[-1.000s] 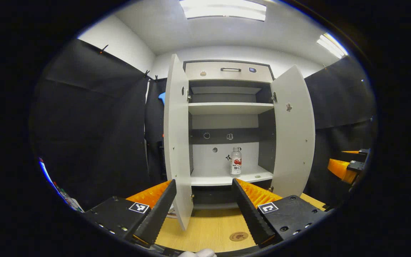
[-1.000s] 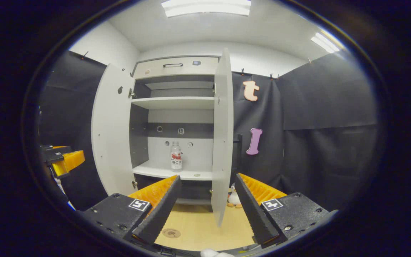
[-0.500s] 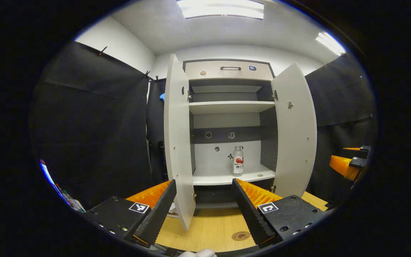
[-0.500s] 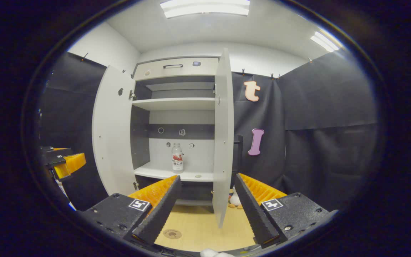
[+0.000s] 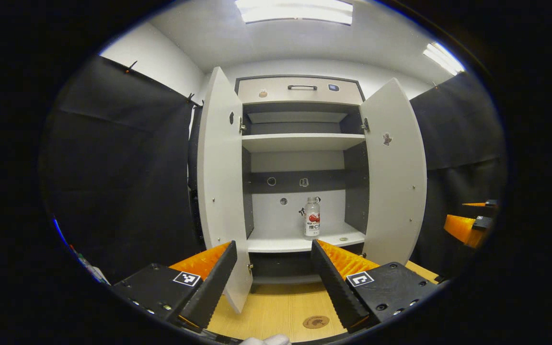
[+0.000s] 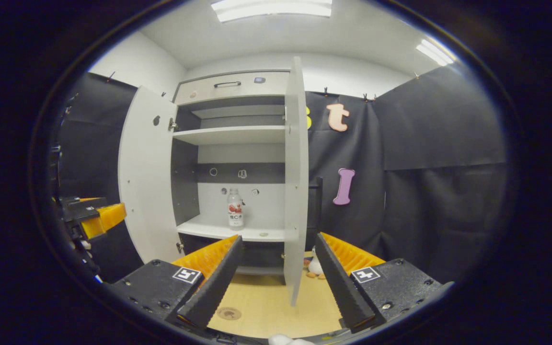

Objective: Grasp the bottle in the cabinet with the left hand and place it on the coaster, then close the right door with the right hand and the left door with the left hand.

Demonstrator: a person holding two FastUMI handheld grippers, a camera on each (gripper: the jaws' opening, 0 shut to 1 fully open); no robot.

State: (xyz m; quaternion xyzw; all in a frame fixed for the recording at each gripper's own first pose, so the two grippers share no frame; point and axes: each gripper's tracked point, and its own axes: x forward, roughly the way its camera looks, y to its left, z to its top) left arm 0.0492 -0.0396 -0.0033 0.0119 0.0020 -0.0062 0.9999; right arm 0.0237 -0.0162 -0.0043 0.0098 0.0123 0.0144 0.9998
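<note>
Nearest in the left gripper view, the left gripper (image 5: 271,282) hangs with fingers spread wide, grasping nothing, above the wooden table (image 5: 276,311). The coaster (image 5: 316,322) lies flat on the table just by the right-hand finger. Farther off, the left door (image 5: 221,191) and right door (image 5: 396,177) both stand open. Deep inside the cabinet (image 5: 300,91), the bottle (image 5: 312,217) stands upright on the lower shelf (image 5: 276,244). In the right gripper view, the right gripper (image 6: 276,282) is spread too, empty, with the right door edge-on between its fingers, farther back.
</note>
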